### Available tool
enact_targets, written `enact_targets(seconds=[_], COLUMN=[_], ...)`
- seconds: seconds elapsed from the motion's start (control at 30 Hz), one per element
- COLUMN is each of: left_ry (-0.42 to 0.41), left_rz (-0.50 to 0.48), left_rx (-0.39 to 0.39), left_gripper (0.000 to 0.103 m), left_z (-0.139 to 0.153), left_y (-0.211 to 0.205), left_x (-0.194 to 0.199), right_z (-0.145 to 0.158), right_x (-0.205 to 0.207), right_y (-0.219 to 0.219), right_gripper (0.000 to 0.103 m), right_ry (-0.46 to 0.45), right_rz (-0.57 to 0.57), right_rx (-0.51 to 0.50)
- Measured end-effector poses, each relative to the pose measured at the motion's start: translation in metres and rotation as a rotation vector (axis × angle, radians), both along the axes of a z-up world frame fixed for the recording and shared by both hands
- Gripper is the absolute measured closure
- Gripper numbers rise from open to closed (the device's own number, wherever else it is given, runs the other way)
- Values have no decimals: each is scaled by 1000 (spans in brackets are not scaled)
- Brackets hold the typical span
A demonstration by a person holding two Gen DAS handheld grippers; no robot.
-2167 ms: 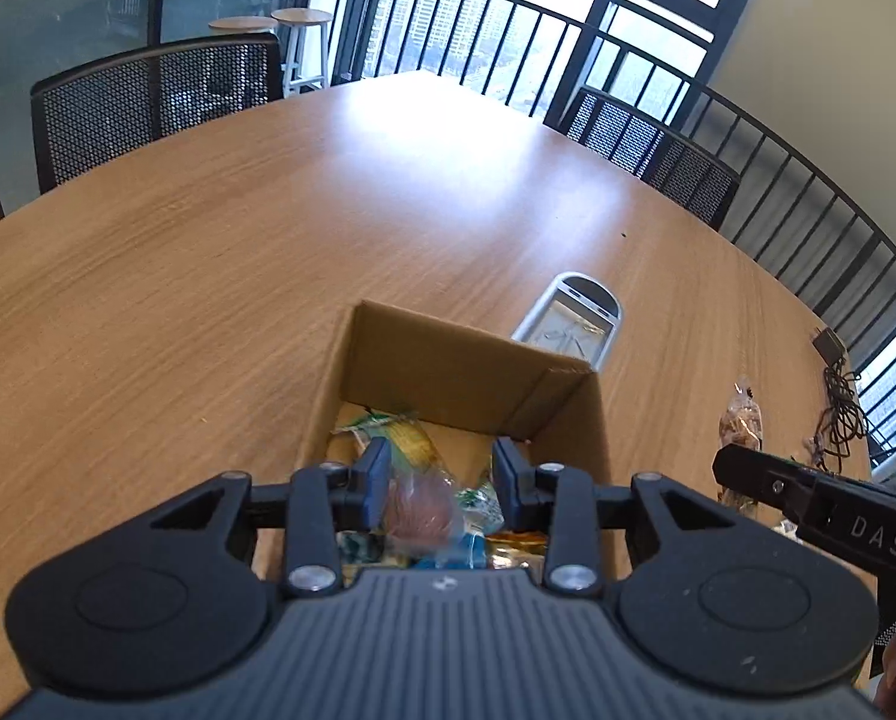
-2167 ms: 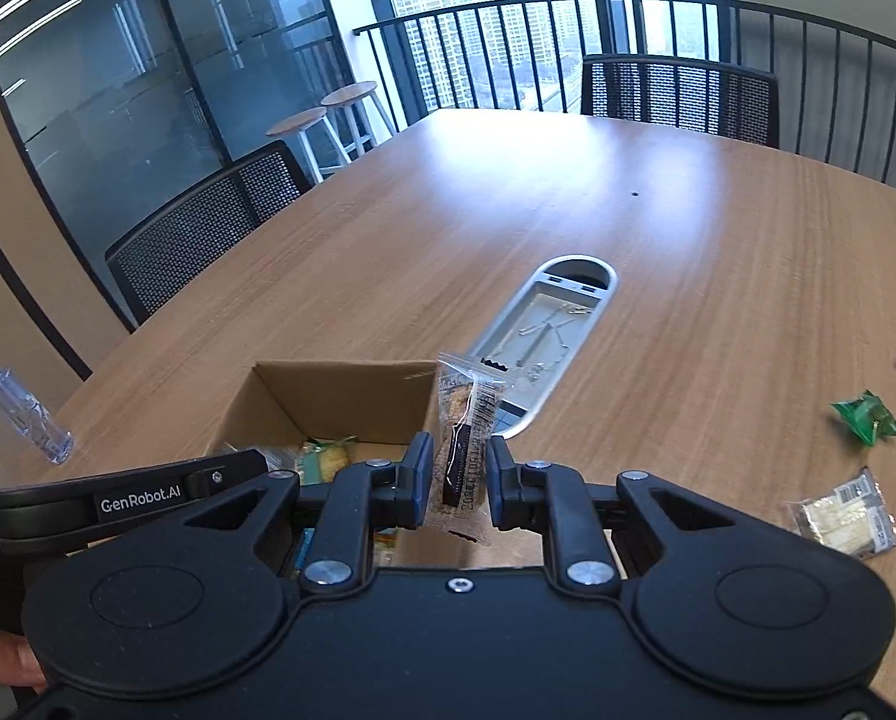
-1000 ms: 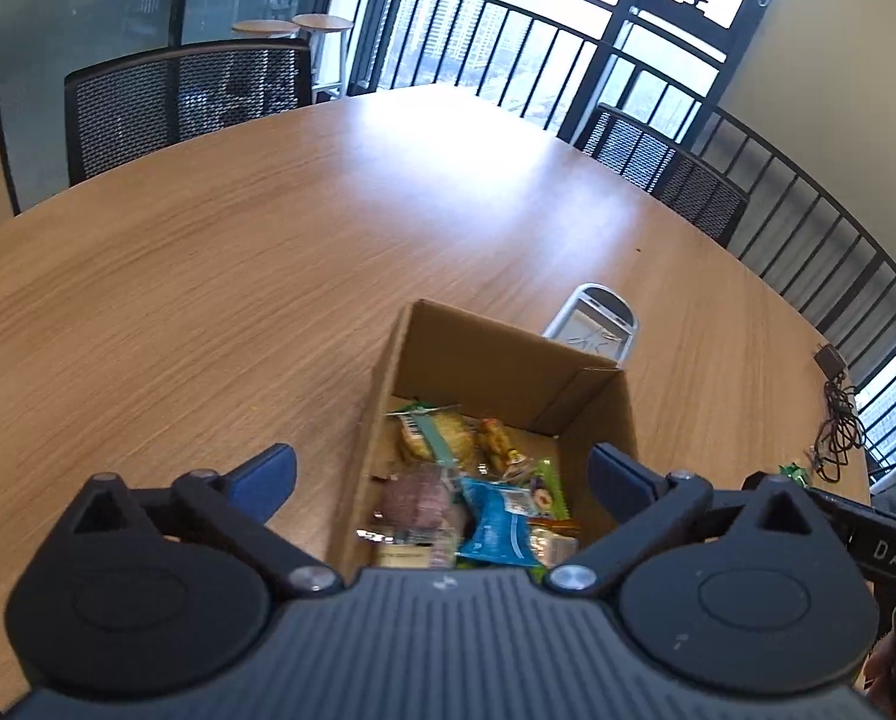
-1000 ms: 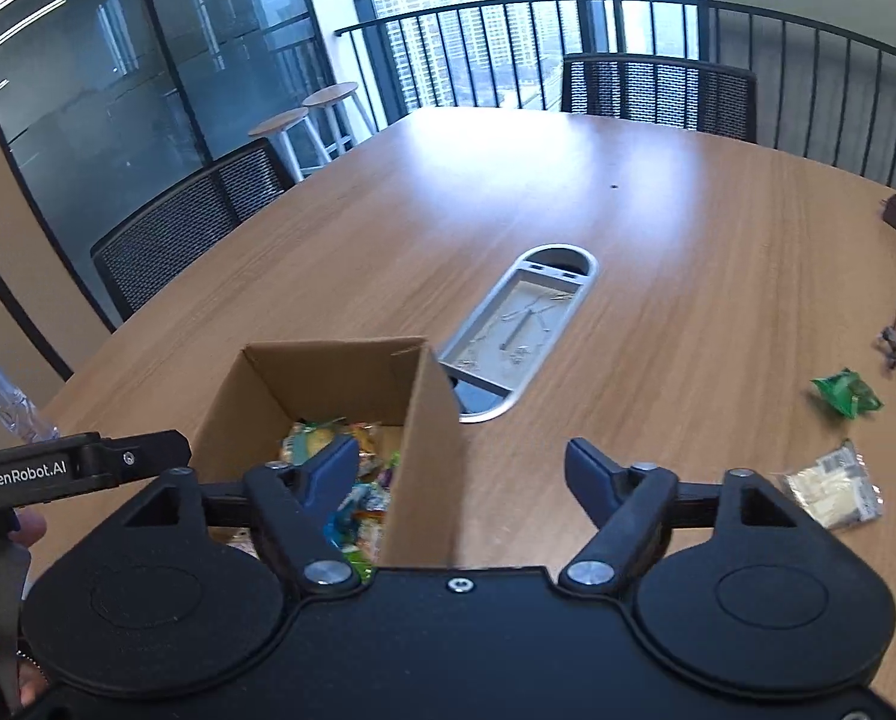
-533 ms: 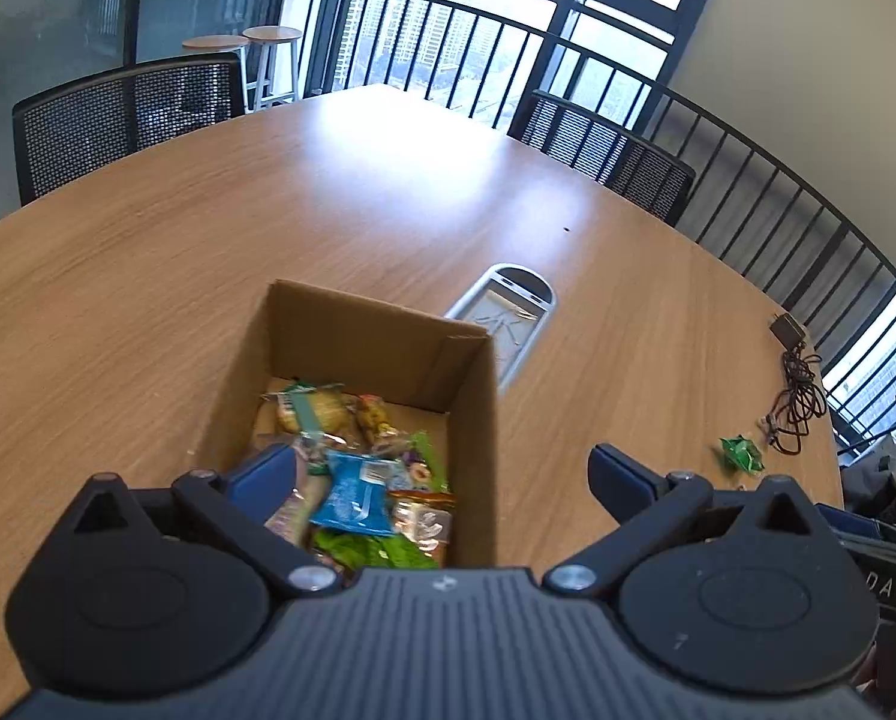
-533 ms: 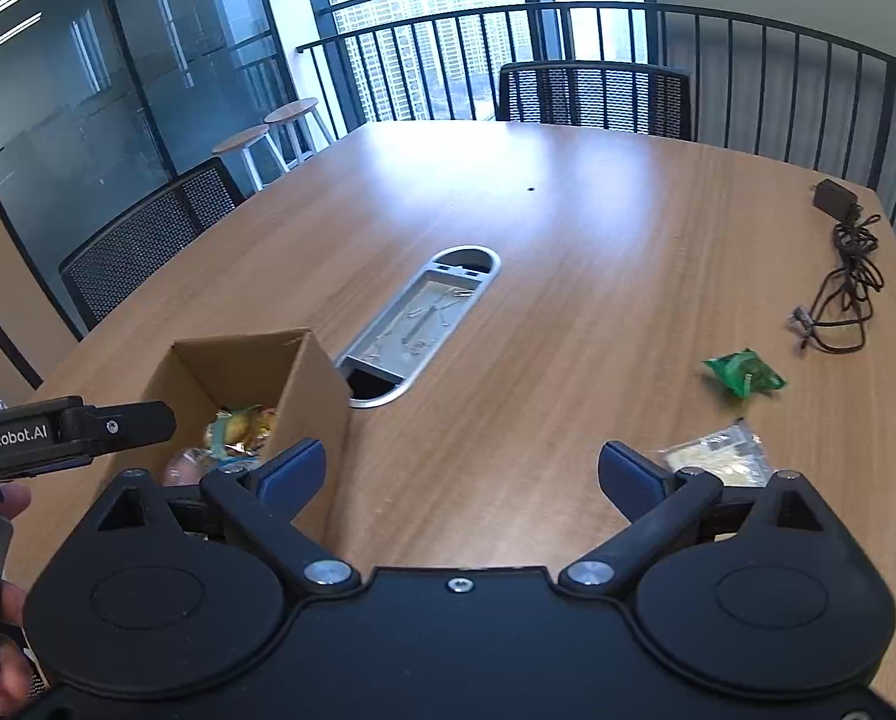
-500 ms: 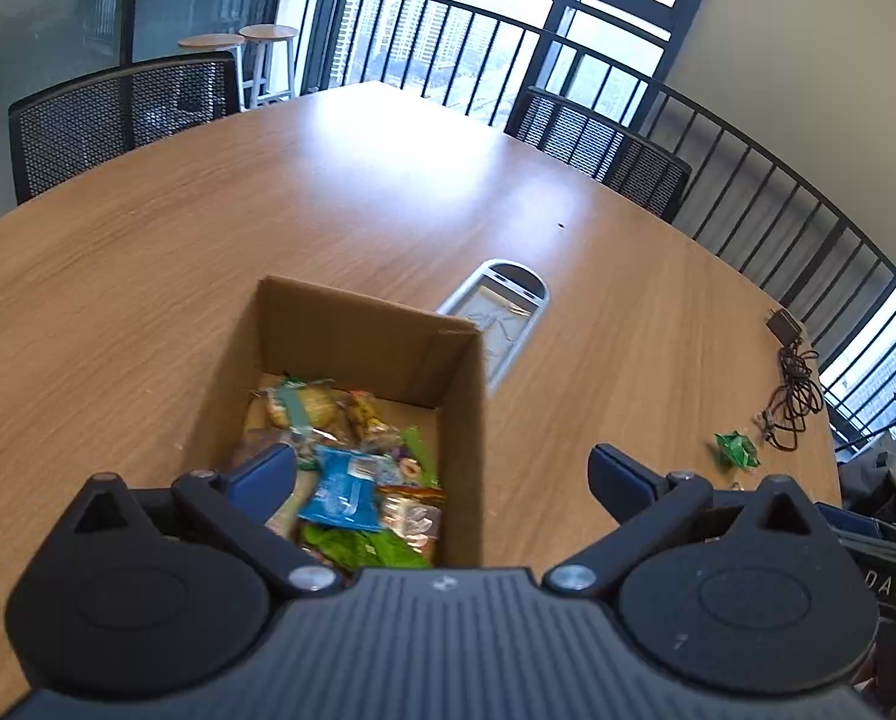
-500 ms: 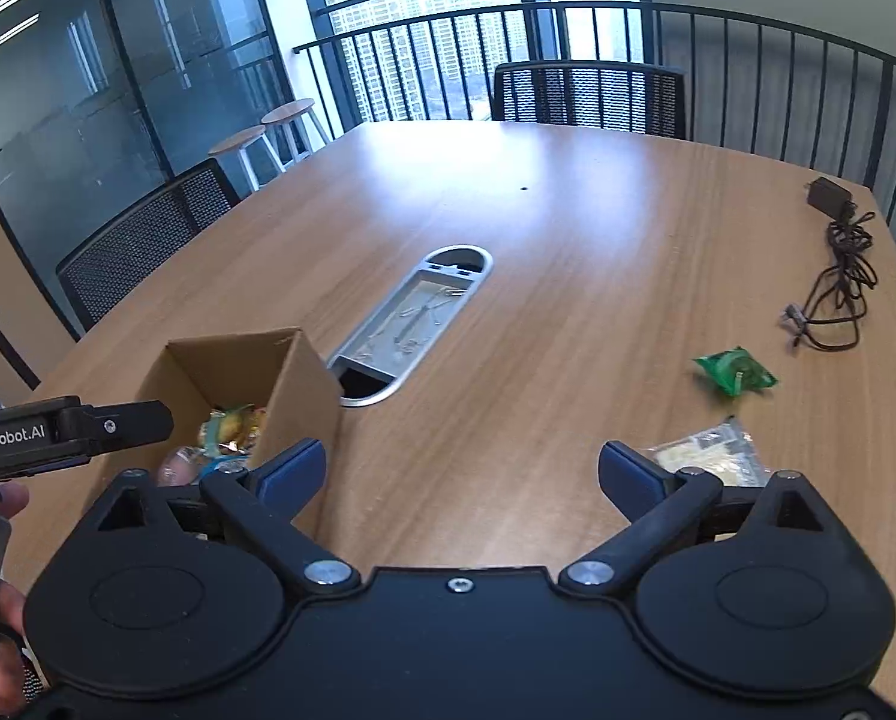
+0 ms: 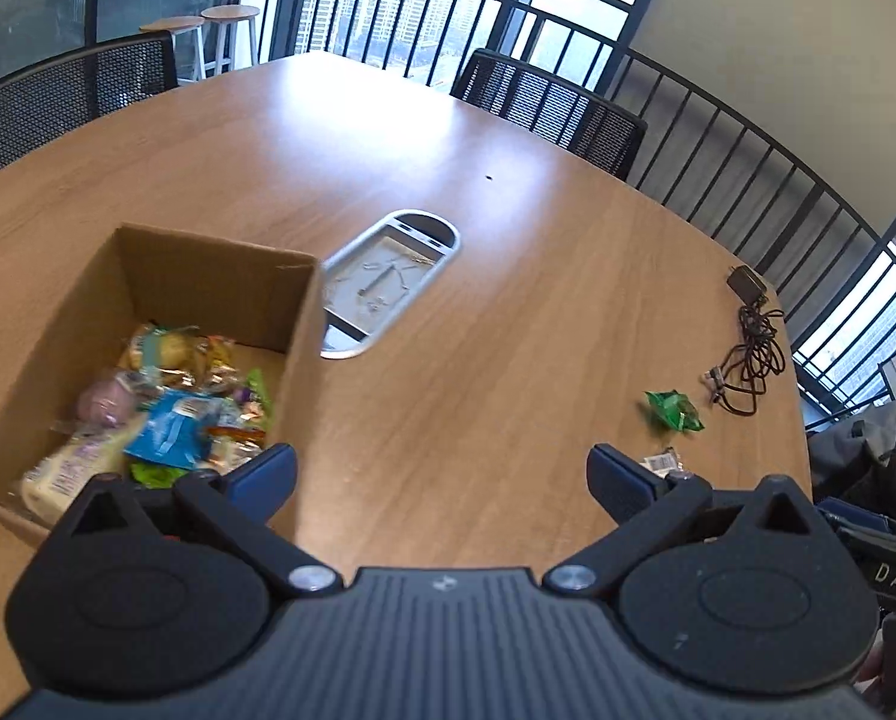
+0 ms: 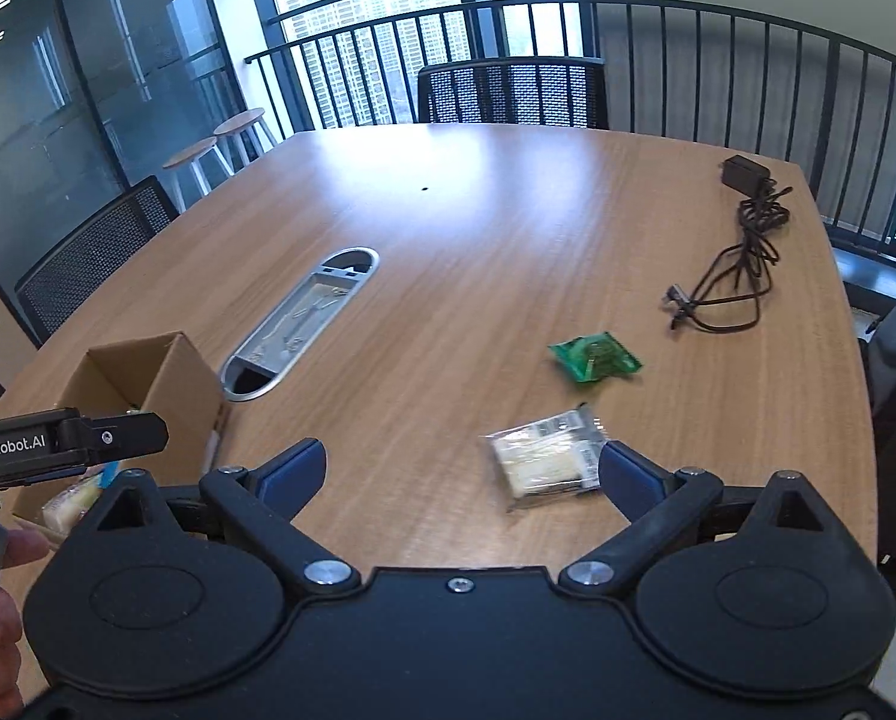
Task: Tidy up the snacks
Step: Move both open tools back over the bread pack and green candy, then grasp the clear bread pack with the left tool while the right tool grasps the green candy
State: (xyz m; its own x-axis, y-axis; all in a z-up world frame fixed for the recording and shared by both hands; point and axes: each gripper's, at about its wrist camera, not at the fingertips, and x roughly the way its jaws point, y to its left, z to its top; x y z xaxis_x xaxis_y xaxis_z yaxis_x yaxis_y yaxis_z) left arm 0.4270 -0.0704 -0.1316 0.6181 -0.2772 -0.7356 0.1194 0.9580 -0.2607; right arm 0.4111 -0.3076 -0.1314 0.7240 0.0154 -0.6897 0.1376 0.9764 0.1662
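An open cardboard box [image 9: 208, 264] on the wooden table holds several snack packets [image 9: 166, 408]; it also shows at the left in the right wrist view [image 10: 172, 384]. A green packet [image 10: 595, 357] and a clear packet of pale biscuits [image 10: 544, 459] lie loose on the table to the right; both show in the left wrist view, the green packet [image 9: 673, 411] and part of the clear packet [image 9: 661, 462]. My left gripper [image 9: 442, 474] is open and empty, just right of the box. My right gripper [image 10: 463, 471] is open and empty, with the clear packet by its right finger.
A silver cable hatch [image 9: 388, 282] is set in the table beside the box. A black charger with coiled cable [image 10: 742, 240] lies at the far right. Mesh chairs [image 10: 508, 90] ring the table. The table's right edge is close [image 10: 862, 420].
Both grippers let go of their snacks into the box and opened wide. Both have since swung right, away from the box, toward the loose packets.
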Motion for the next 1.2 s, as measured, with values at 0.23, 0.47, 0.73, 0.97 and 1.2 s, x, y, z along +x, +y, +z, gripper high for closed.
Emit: enact_targets(seconds=[0.23, 0.47, 0.73, 0.97, 1.2], left_ry=[26, 63, 84, 101, 116], left_rz=[-20, -34, -47, -63, -62], left_rx=[-8, -4, 4, 5, 37], left_gripper=[2, 3, 4, 4, 4], left_z=[-18, -40, -61, -75, -88], left_y=[-50, -101, -153, -186, -208], left_x=[2, 6, 21, 29, 35], right_z=[-9, -21, -30, -39, -46], right_x=[-5, -4, 1, 8, 20], right_y=[-39, -77, -115, -140, -152], right_gripper=[5, 5, 5, 5, 5], right_ry=[-1, 12, 4, 2, 1], right_rz=[-10, -28, -45, -62, -54], right_rx=[10, 23, 35, 53, 66])
